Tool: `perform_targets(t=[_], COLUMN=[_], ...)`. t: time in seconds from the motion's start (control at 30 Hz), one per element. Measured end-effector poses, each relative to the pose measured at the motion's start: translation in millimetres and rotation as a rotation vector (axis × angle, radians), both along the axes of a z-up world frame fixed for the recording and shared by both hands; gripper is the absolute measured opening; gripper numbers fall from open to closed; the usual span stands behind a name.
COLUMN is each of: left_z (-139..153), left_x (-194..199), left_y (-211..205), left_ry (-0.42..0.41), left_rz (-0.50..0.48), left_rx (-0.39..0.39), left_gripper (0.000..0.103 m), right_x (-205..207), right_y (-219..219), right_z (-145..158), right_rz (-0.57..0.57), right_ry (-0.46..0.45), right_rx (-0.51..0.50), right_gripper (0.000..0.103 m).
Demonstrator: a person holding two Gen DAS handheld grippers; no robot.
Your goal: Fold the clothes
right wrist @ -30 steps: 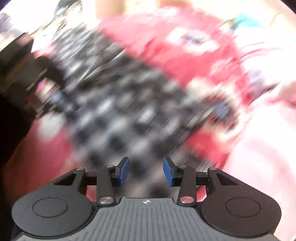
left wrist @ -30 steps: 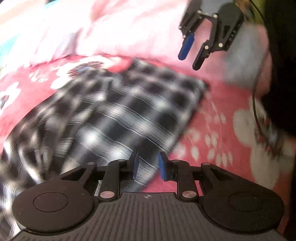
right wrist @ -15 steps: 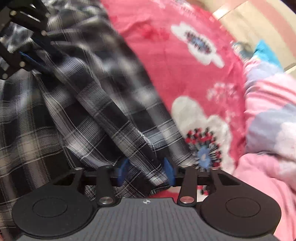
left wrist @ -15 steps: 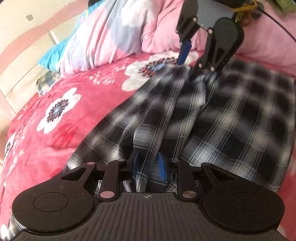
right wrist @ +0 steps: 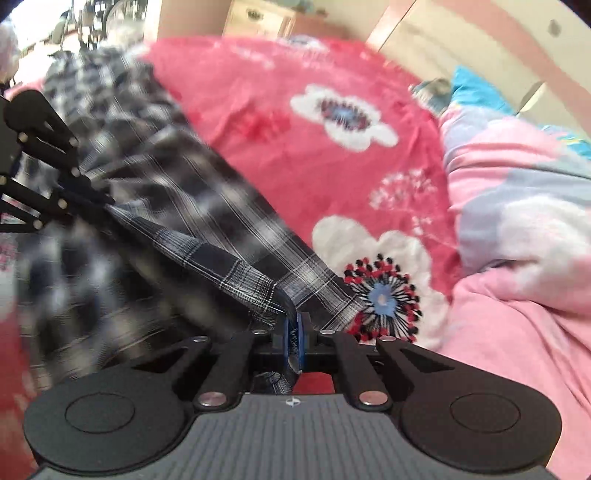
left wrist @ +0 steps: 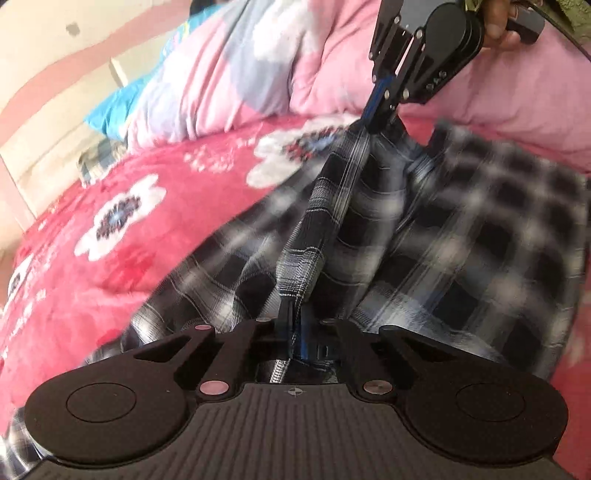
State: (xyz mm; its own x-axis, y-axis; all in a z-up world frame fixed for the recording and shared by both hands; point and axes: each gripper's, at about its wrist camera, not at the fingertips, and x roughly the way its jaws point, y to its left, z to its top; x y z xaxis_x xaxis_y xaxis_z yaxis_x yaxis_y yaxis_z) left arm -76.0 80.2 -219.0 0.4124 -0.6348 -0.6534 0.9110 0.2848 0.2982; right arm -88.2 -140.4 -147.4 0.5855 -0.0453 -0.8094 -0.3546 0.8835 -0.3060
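Half a second earlier both pairs of fingers stood parted over the cloth; since then both sets of jaws have been closing, and each now has fabric between its pads.

From the left wrist, the left gripper [left wrist: 293, 325] has its fingers pressed together on a raised ridge of the black-and-white plaid shirt [left wrist: 461, 266]. That ridge runs taut, up and away, to the right gripper [left wrist: 380, 118], which pinches its far end just above the bed. The rest of the shirt lies spread, and blurred, on the red floral blanket [left wrist: 110, 221]. A pink quilt [left wrist: 258, 66] is heaped beyond it, and a hand [left wrist: 496, 27] grips the right gripper's handle at the top edge.

From the right wrist, the right gripper [right wrist: 294, 338] clamps its blue pads [right wrist: 301, 341] on a folded edge of the plaid shirt [right wrist: 207, 254]. The fold stretches to the left gripper [right wrist: 96, 199] at the left edge, pinched shut on it. The red floral blanket [right wrist: 295, 158] lies alongside, the pink quilt [right wrist: 517, 258] at right.
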Motion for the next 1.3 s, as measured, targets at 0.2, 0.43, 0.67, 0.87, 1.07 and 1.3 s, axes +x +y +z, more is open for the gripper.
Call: perform_targets(t=[0.2, 0.43, 0.67, 0.87, 1.07, 1.3], left_z=[27, -2, 8, -16, -30, -35], left_x=[-39, -78, -102, -113, -122, -141], left_y=[27, 26, 31, 17, 18, 26], left_ry=[0.015, 0.043, 0.037, 0.055, 0.087, 0.067], left_rz=[-0.172, -0.317, -0.383, -0.388, -0.396, -0.395], left_rx=[-0.066, 0.021, -0.028, 0.019, 0.050, 0.056], left_gripper=[0.002, 0.002, 0.000, 0.000, 0.000, 0.001], right_x=[-73, -116, -141, -147, -156, -157], right_y=[10, 25, 23, 38, 45, 36], right_z=[22, -17, -2, -44, -79, -80], right_rz=[0.034, 0.066, 0.043, 0.102, 0.132, 0.074], right_ry=[0.025, 0.121, 0.139, 0.247, 0.344, 0.360], right_rx=[0.008, -0.136, -0.147, -0.253, -0.263, -0.241], right_gripper=[0.004, 0.004, 0.004, 0.004, 0.003, 0.002])
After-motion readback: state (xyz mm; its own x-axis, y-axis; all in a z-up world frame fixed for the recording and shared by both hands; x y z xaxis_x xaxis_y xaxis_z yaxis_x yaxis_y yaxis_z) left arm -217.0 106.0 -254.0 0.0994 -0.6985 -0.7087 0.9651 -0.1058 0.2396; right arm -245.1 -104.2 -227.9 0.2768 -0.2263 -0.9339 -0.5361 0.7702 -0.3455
